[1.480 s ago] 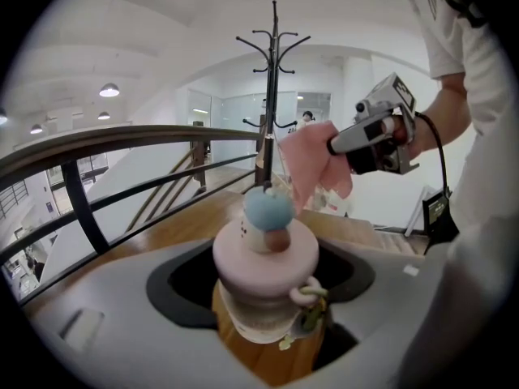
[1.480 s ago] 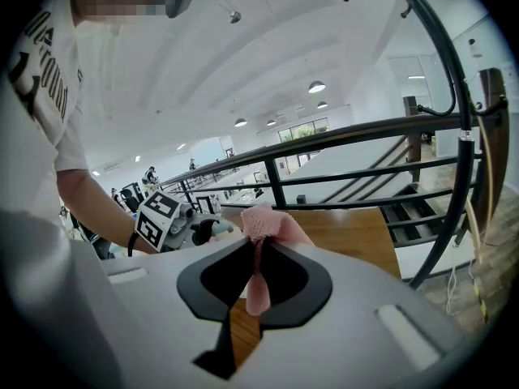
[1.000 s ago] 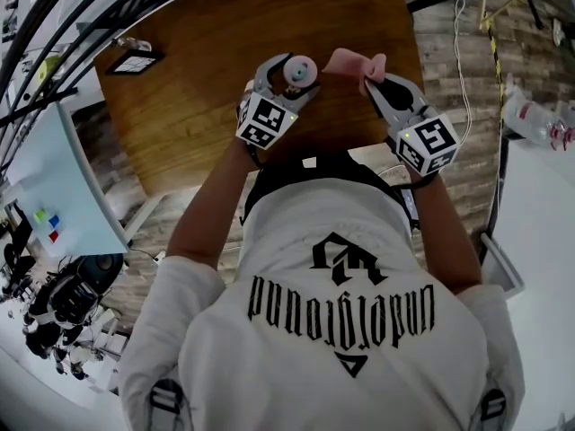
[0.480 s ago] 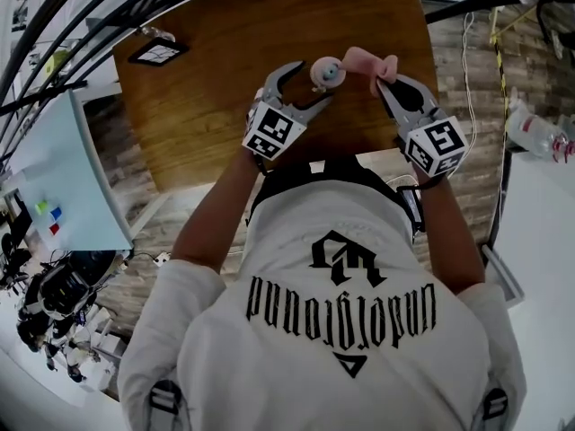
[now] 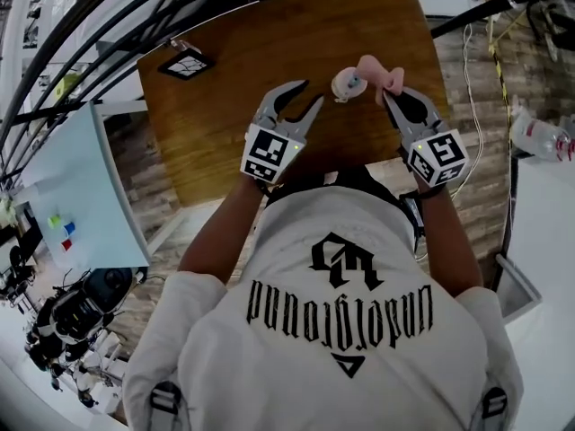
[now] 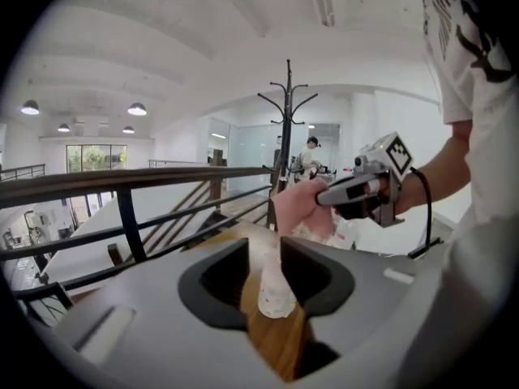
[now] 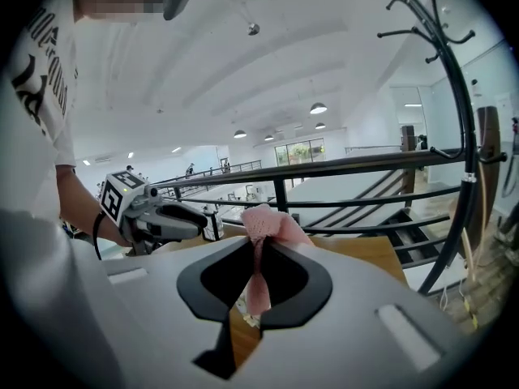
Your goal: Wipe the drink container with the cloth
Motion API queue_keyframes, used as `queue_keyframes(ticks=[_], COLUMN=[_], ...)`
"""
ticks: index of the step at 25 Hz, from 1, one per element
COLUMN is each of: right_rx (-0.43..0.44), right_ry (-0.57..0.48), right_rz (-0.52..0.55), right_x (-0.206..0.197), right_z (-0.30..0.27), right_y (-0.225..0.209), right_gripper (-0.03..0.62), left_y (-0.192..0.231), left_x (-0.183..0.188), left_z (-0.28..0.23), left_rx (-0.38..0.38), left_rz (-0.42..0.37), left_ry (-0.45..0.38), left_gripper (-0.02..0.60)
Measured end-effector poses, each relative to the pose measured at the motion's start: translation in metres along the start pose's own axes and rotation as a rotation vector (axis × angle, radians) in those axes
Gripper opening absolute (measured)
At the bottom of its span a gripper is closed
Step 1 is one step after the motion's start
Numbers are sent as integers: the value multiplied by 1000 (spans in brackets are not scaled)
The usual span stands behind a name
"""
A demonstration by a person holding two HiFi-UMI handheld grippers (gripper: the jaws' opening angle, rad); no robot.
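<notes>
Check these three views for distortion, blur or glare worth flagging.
Head view: heavy fisheye, the railing bows along the left edge; the table is evenly lit and sharp. Left gripper view: round black vignette, the ceiling pale but without harsh glare. Right gripper view: same vignette, the coat stand bends, and a mosaic patch sits top left.

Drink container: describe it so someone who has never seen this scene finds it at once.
In the head view, find the brown wooden table and go to its right part, just ahead of the right gripper. Beside the pink cloth pinched in that gripper is the drink container. It is the only small, whitish, rounded thing there, paler than the cloth.
</notes>
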State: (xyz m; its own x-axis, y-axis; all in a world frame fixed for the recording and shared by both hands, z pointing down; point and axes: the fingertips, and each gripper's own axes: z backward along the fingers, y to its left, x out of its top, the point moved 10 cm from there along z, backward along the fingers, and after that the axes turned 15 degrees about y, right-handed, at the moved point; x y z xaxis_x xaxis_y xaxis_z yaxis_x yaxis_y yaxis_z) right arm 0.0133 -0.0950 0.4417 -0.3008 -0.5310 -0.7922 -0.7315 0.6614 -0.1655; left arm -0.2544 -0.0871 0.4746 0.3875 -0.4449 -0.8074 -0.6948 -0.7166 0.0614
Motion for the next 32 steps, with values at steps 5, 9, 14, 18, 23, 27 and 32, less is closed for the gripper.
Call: queue_keyframes(ticks=[5, 9, 14, 18, 23, 27, 32], right_rx=[-78, -114, -125, -124, -111, -85, -28], right_ry=[-39, -62, -78, -94, -115, -127, -129], right_rz=[25, 48, 61, 71, 80, 114, 140], right_x=[4, 10, 3, -8, -46, -78, -115], right_z=[22, 49, 85, 111, 158, 199, 242], right_y=[30, 49, 64, 66, 65, 67, 76], right_gripper=[25, 25, 25, 25, 25, 25, 25], left_y=[3, -6, -27, -49, -109, -169, -239], left_x=[19, 32, 31, 34, 44, 48, 40], left_z=[39, 57, 76, 92, 105, 112, 126], left_rx=[-15, -88, -102, -111, -80, -43, -19], left_rz=[24, 7, 1, 34, 1, -9, -3], left_ry=[-110, -140, -145, -161, -185, -203, -229], left_gripper=[49, 49, 49, 49, 49, 49, 49])
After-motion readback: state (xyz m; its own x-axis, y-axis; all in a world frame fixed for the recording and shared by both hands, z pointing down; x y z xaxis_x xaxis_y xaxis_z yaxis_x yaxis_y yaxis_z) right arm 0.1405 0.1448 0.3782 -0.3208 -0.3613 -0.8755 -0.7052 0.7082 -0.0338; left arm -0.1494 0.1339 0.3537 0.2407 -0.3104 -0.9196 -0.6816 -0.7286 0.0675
